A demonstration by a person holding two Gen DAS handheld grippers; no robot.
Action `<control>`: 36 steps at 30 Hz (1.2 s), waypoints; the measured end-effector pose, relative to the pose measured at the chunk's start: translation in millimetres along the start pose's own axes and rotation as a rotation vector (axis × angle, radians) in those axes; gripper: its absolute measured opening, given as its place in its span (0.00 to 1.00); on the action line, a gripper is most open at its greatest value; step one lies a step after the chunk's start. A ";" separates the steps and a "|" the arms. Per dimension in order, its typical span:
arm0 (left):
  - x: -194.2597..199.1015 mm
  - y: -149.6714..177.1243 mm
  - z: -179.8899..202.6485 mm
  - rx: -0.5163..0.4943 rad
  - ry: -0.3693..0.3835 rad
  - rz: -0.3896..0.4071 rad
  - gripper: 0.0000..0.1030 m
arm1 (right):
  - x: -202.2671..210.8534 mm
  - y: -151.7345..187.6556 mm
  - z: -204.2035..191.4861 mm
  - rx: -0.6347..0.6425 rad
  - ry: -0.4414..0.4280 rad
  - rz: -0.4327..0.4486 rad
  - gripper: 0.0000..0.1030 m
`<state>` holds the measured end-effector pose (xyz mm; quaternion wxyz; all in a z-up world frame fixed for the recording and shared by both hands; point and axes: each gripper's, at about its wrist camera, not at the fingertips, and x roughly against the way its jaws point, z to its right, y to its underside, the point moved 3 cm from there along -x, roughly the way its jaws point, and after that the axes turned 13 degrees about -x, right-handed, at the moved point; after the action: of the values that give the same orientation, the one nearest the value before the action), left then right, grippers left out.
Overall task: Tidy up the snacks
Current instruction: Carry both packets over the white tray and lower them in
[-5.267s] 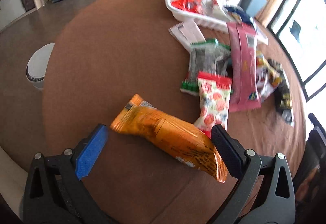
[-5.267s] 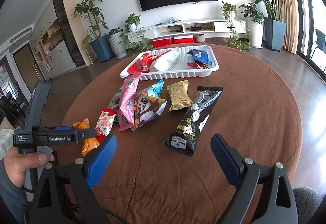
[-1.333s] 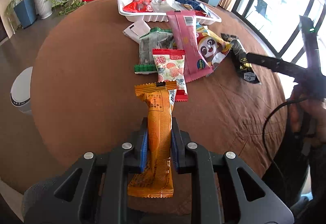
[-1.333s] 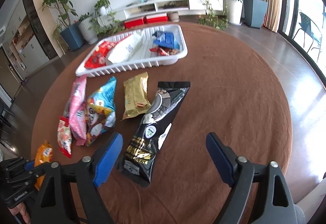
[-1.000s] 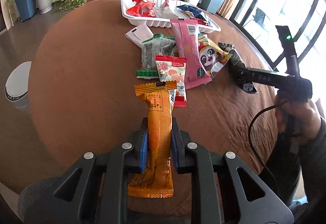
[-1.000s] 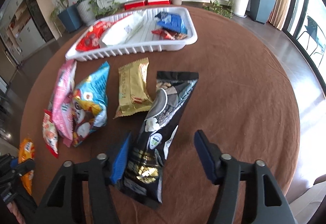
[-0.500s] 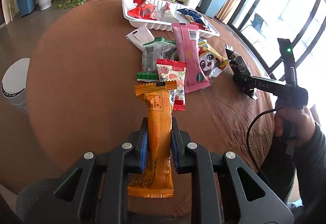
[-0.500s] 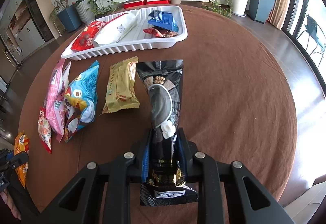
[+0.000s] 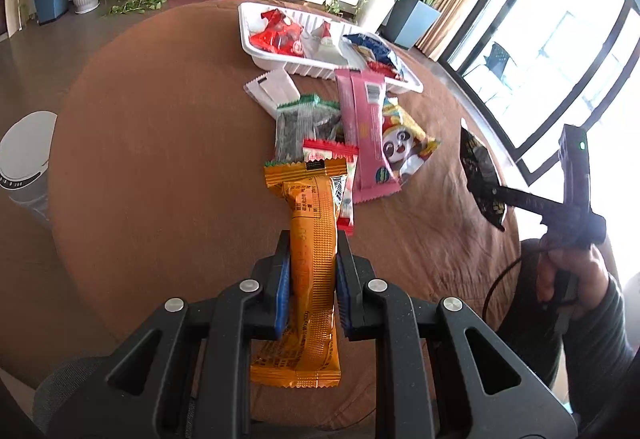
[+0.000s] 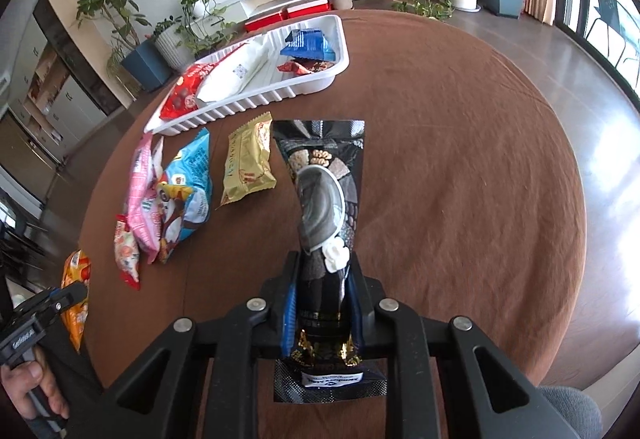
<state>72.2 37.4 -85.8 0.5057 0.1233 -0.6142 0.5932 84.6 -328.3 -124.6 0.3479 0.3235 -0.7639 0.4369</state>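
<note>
My left gripper (image 9: 310,263) is shut on a long orange snack packet (image 9: 310,239) and holds it above the brown round table (image 9: 160,143). My right gripper (image 10: 322,279) is shut on a long black snack bag (image 10: 326,195), lifted over the table (image 10: 460,159); it also shows at the right of the left wrist view (image 9: 480,175). A white ribbed tray (image 10: 256,101) with several packets stands at the table's far side, also in the left wrist view (image 9: 256,51). The orange packet shows at the left edge of the right wrist view (image 10: 76,291).
Loose packets lie between the grippers and the tray: a pink one (image 9: 366,135), a panda bag (image 9: 404,143), a green-edged dark one (image 9: 300,123), a red-and-white one (image 9: 340,179), a white one (image 9: 272,89), a gold one (image 10: 248,163). A white bin (image 9: 24,159) stands left of the table.
My right gripper closed on the black bag and has lifted it off the table. My left gripper keeps its hold on the orange packet and has risen slightly.
</note>
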 end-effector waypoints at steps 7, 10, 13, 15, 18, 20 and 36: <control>13.2 -18.8 -8.1 0.020 0.017 0.050 0.17 | 17.4 -8.6 1.3 -0.030 -0.047 0.027 0.22; 22.1 -33.2 -15.0 0.015 0.009 0.078 0.17 | 25.0 -16.7 0.9 -0.040 -0.068 0.041 0.22; 32.9 -55.3 -21.2 -0.005 -0.003 0.116 0.17 | 32.6 -29.7 -0.1 -0.048 -0.088 0.056 0.22; 38.9 -72.8 -24.0 -0.020 -0.013 0.137 0.17 | 36.8 -38.9 -1.9 -0.051 -0.100 0.065 0.22; 44.7 -103.5 -26.5 -0.053 -0.027 0.162 0.17 | 43.4 -58.2 -8.7 -0.048 -0.118 0.084 0.22; 43.8 -124.8 -29.0 -0.074 -0.020 0.171 0.17 | 47.6 -76.2 -18.7 -0.031 -0.127 0.105 0.22; -43.4 -268.2 -33.1 -0.129 0.035 0.109 0.17 | 0.8 -187.8 -100.2 0.059 -0.186 0.115 0.22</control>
<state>309.4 -25.1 35.7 0.4903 0.0465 -0.6479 0.5811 259.0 -315.8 -3.1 0.2400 0.3282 -0.7970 0.4466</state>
